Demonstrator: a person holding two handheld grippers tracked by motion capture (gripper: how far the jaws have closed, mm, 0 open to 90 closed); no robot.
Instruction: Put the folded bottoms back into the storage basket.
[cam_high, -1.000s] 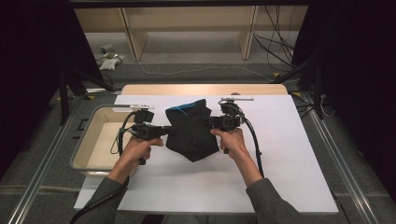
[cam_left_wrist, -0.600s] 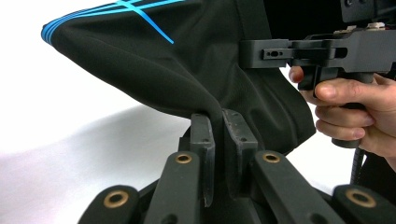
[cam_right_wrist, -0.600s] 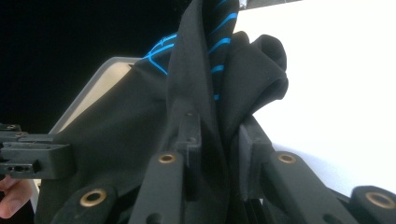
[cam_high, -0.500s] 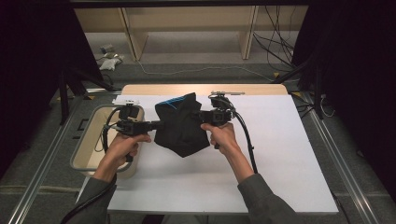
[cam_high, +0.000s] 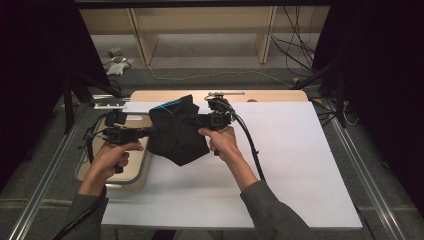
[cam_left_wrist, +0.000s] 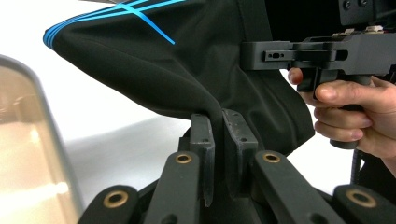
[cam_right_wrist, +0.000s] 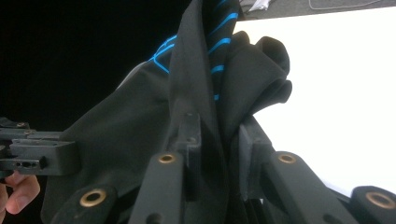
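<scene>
A black garment with blue stripes (cam_high: 177, 132) hangs between both grippers above the white table sheet (cam_high: 290, 165). My left gripper (cam_high: 150, 131) is shut on its left edge; in the left gripper view the jaws pinch a fold of the garment (cam_left_wrist: 187, 74) at the left gripper (cam_left_wrist: 217, 123). My right gripper (cam_high: 192, 120) is shut on the garment's right side; in the right gripper view the garment (cam_right_wrist: 196, 93) runs down between the jaws of the right gripper (cam_right_wrist: 219, 135). The right gripper (cam_left_wrist: 280, 55) and its hand show at the right of the left gripper view.
A beige bin (cam_high: 137, 172) with a rounded rim sits at the table's left edge, below my left hand. A wooden board (cam_high: 270, 95) lies along the far edge. Shelving and cables stand behind the table.
Both grippers have carried the garment to the left, toward the bin. The left hand now hangs over the bin instead of beside it.
</scene>
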